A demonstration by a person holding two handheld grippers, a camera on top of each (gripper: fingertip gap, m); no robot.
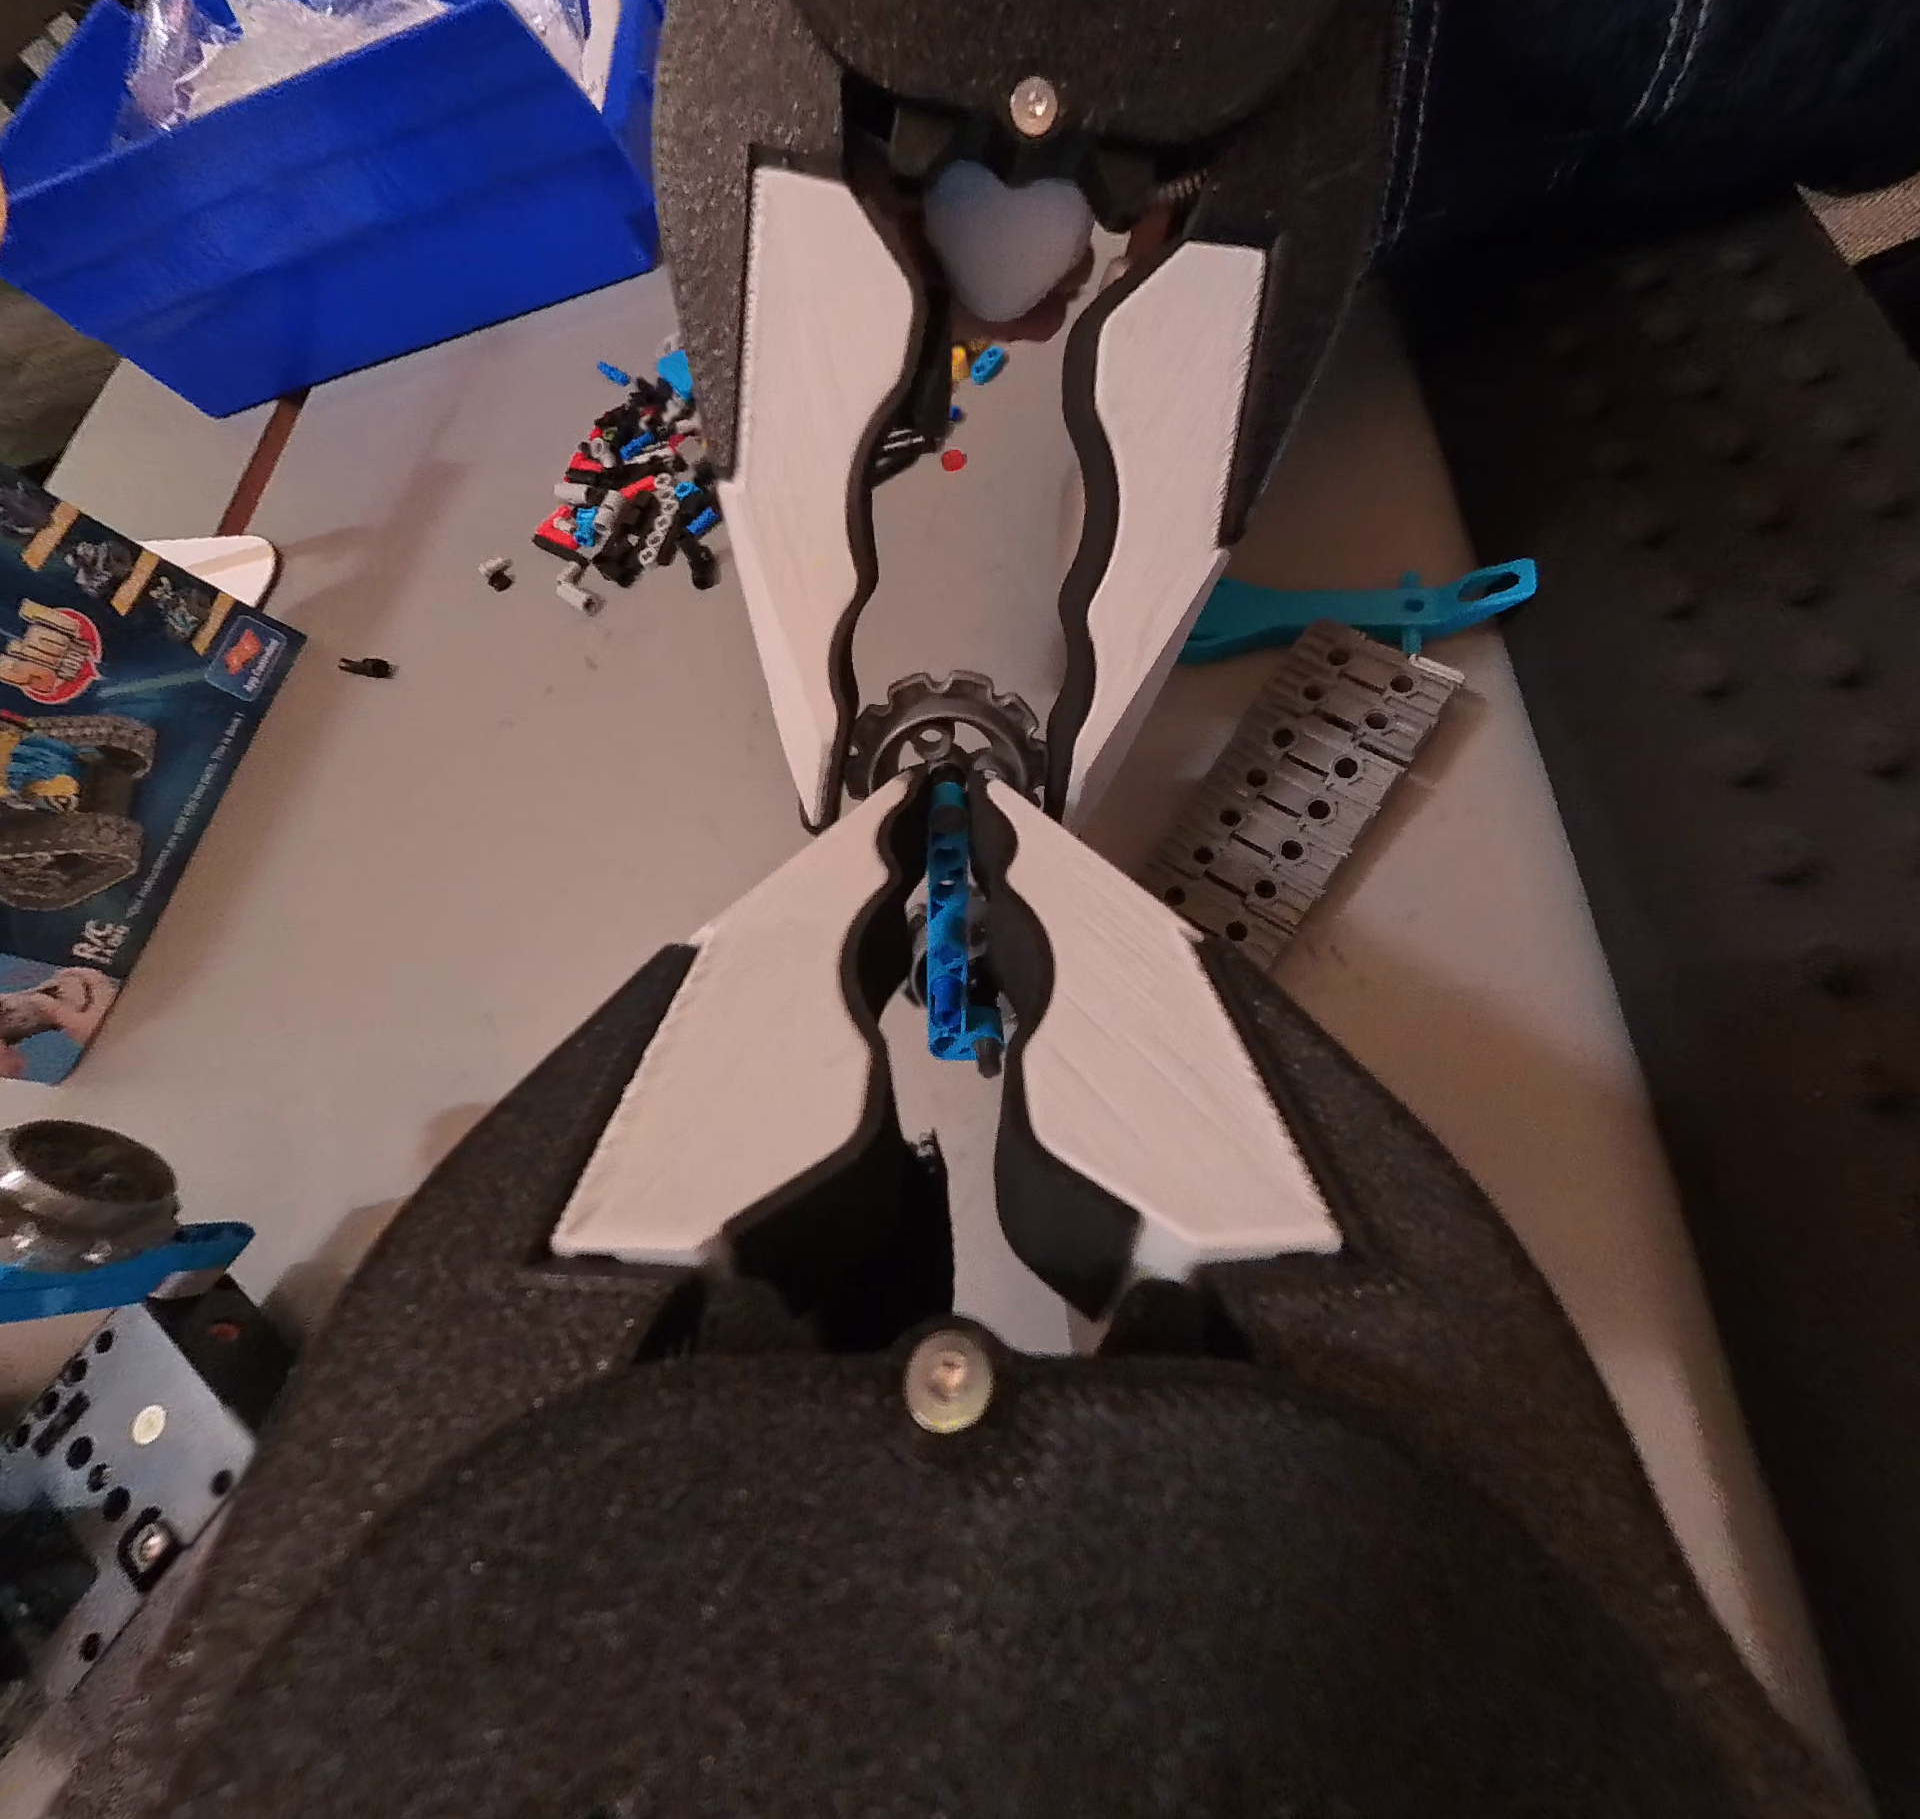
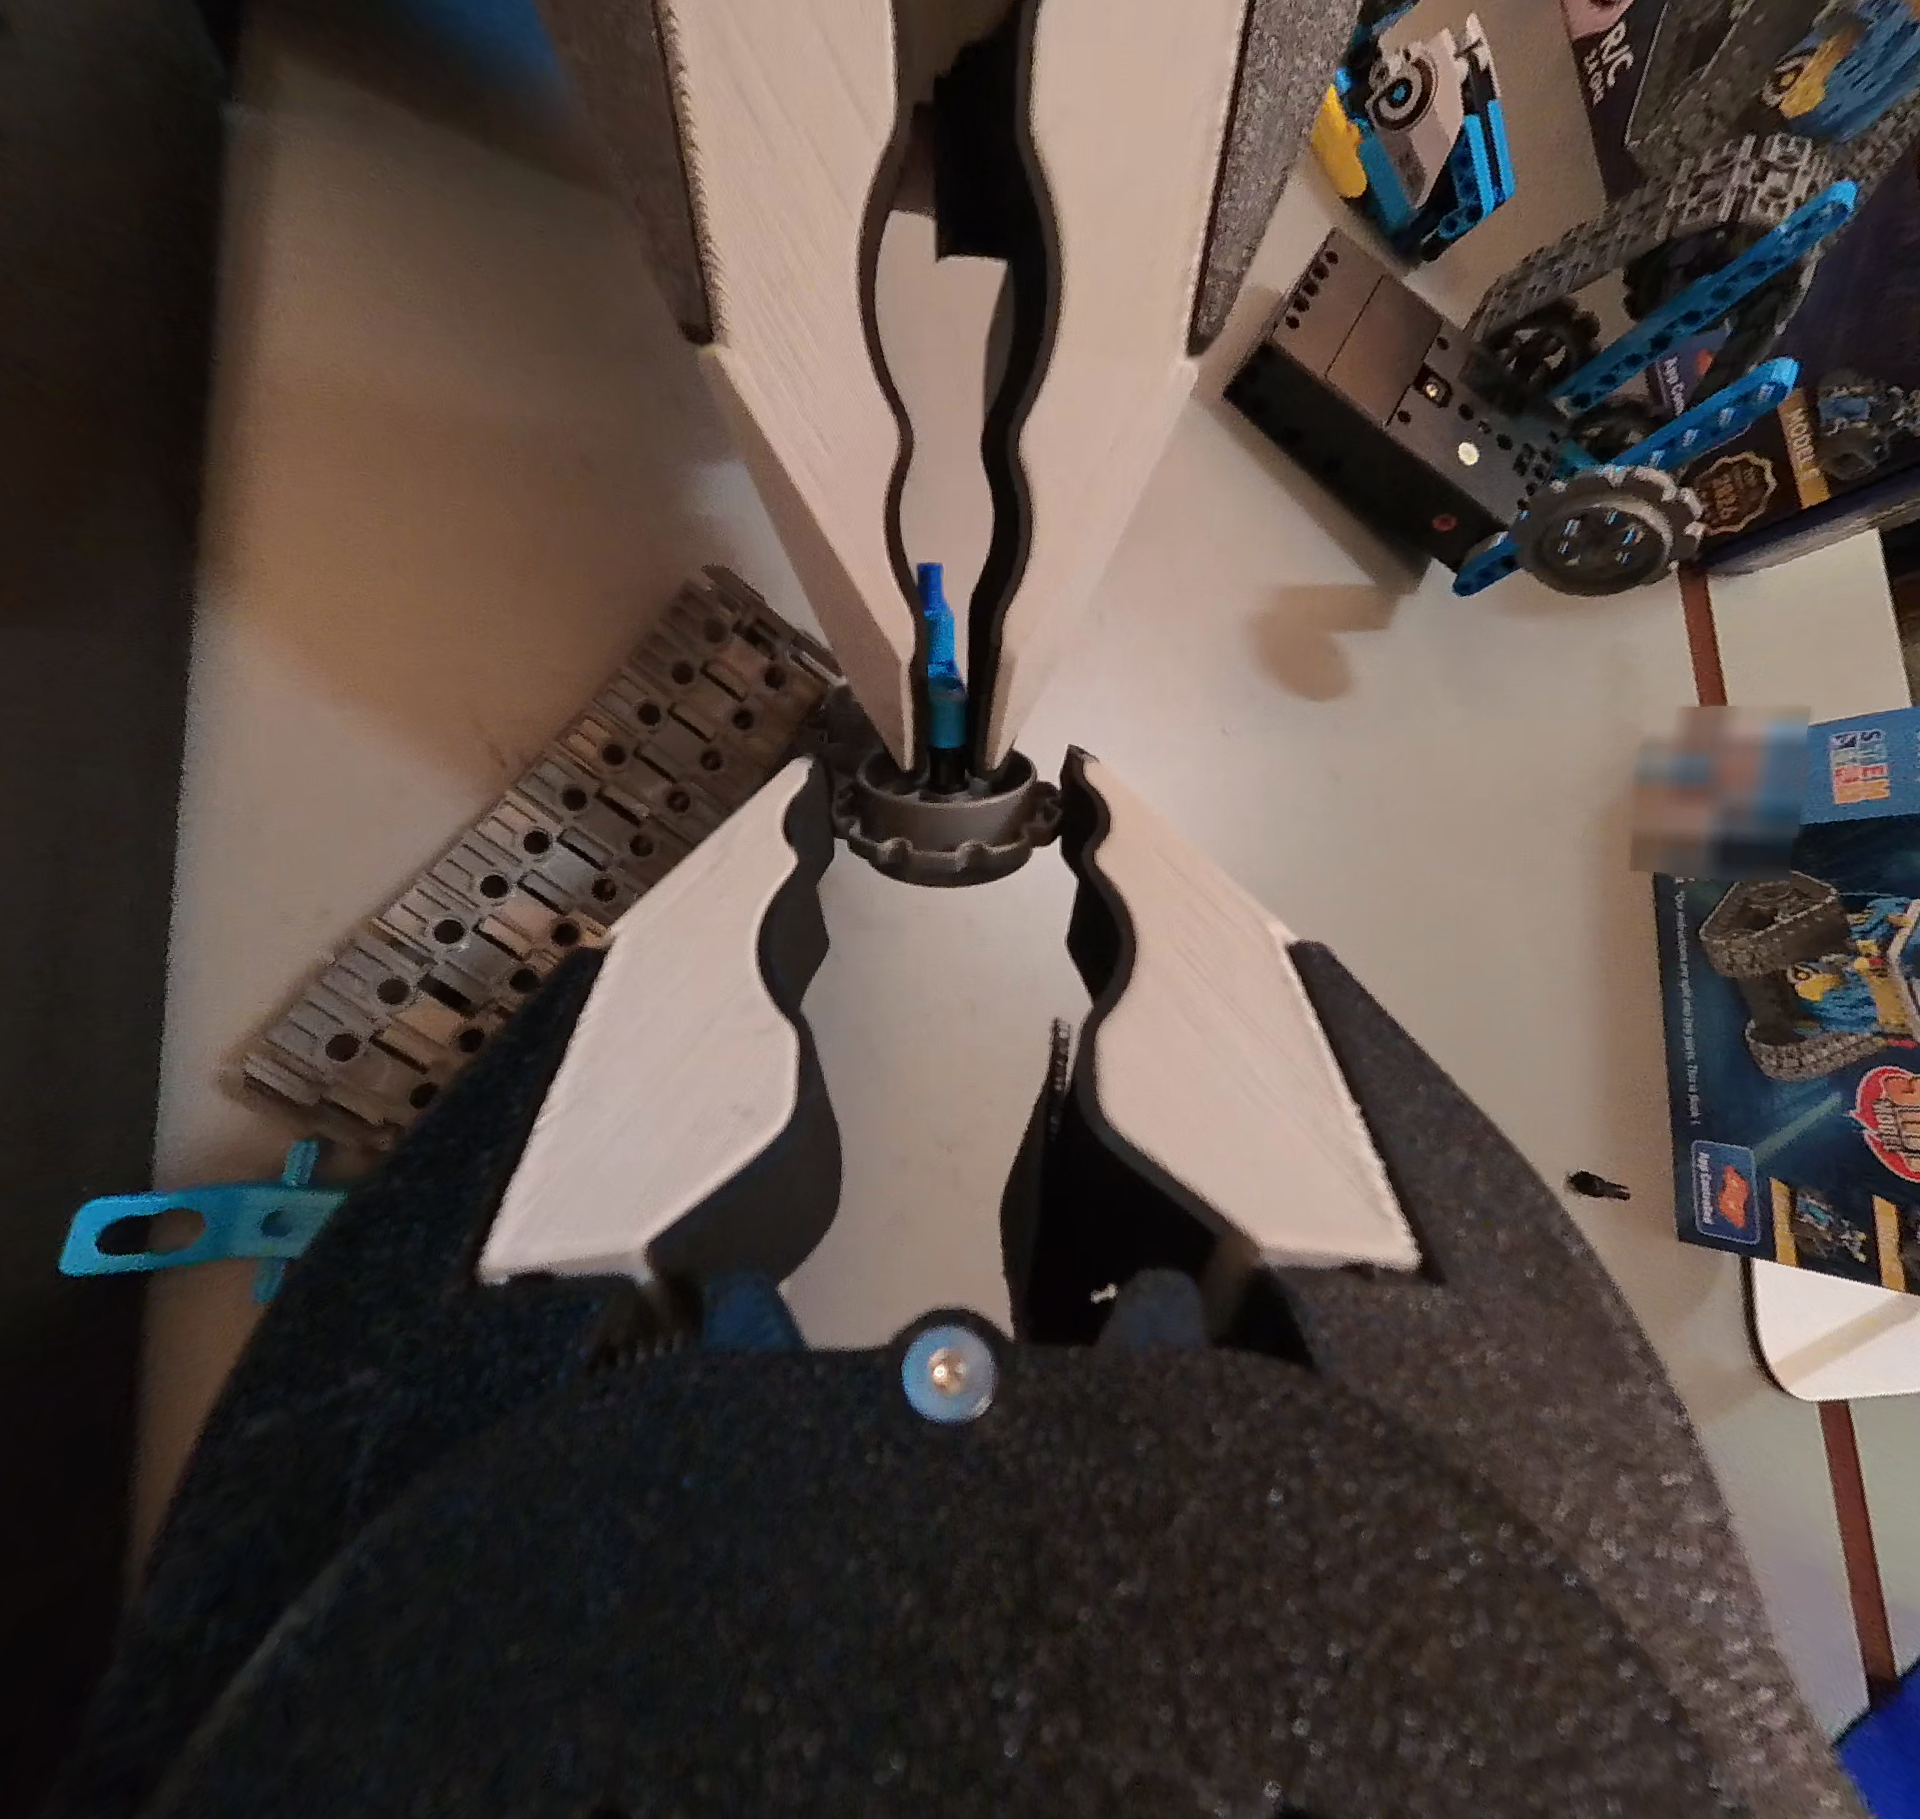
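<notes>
- evidently the left tool [image 1: 940,803] is pinched narrow on a blue beam [image 1: 951,938], which stands lengthwise between its white fingers [image 1: 769,1031] with a dark pin at its far end
- the right tool [image 2: 940,824] faces it tip to tip, its fingers spread to a middling gap and bearing on both sides of a grey toothed wheel [image 2: 940,819], so it appears to hold the wheel by its rim
- the wheel's hub sits right at the beam's end, above the pale tabletop [image 2: 1195,647]; whether the pin is already inside the hub i cannot tell
- to do this well, i judge, keep beam and hub on one line, push straight along that line, and keep the wheel square so it does not tilt or slip from the pads
- just beside the tools lies a grey track strip [image 2: 499,896], with a teal bracket [image 2: 187,1229] near the edge; a pile of small parts [image 1: 634,491], a blue bin [image 1: 343,200], a printed box [image 2: 1787,1042] and a half-built vehicle [image 2: 1558,419] sit well apart
</notes>
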